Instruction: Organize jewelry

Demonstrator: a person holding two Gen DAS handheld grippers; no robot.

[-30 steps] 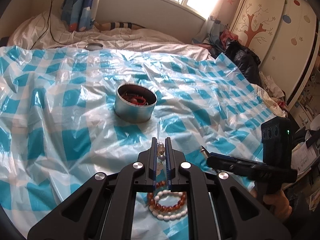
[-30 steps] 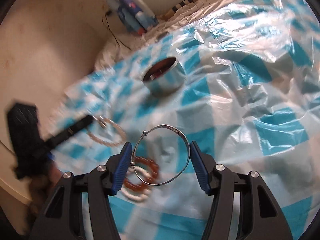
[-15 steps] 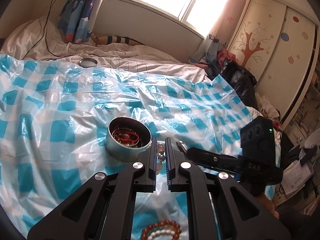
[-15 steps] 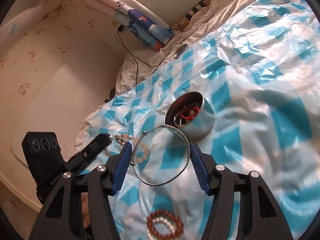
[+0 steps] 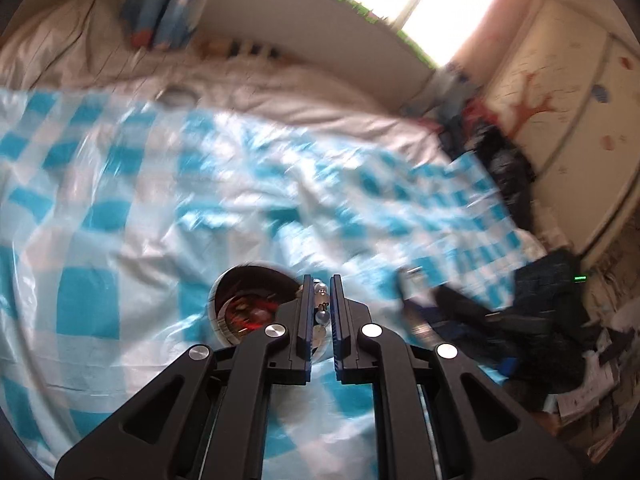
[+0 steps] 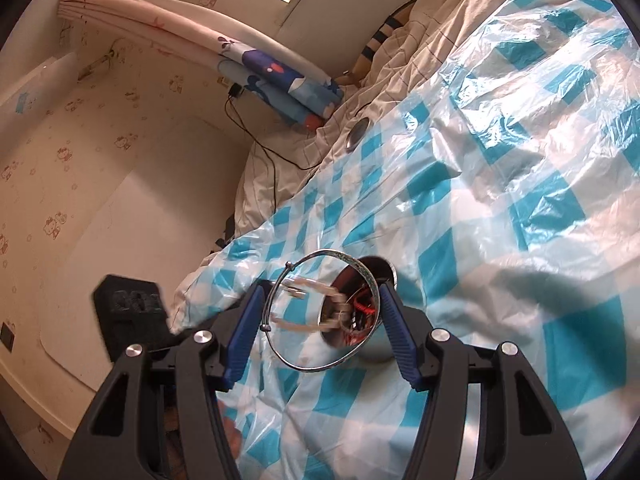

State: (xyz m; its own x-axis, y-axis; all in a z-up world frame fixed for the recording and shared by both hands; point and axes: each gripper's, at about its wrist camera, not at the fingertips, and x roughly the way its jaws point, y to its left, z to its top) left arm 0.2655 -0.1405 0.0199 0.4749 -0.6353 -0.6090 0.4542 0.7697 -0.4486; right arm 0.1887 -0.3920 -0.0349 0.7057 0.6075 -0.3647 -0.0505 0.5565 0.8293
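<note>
My left gripper (image 5: 321, 288) is shut on a pale beaded bracelet (image 5: 322, 314) and holds it beside and above the round metal tin (image 5: 248, 306), which has red jewelry inside. In the right wrist view the bracelet (image 6: 316, 300) hangs blurred at the tin's (image 6: 372, 344) mouth. My right gripper (image 6: 320, 308) is shut on a thin silver bangle (image 6: 362, 276), gripped across its width, just in front of the tin. The other gripper's body (image 6: 132, 320) shows at the left there.
A blue-and-white checked plastic sheet (image 6: 500, 184) covers the bed. A small round metal lid (image 6: 356, 136) lies at the sheet's far edge. A rolled blue curtain (image 6: 280, 88) and a black cable (image 6: 272, 156) are by the wall. Clutter and a wardrobe (image 5: 580, 92) stand at the right.
Both grippers have moved forward to the tin. The left one carried the beaded bracelet up off the sheet to the tin's rim; the amber and white bracelets have dropped out of view.
</note>
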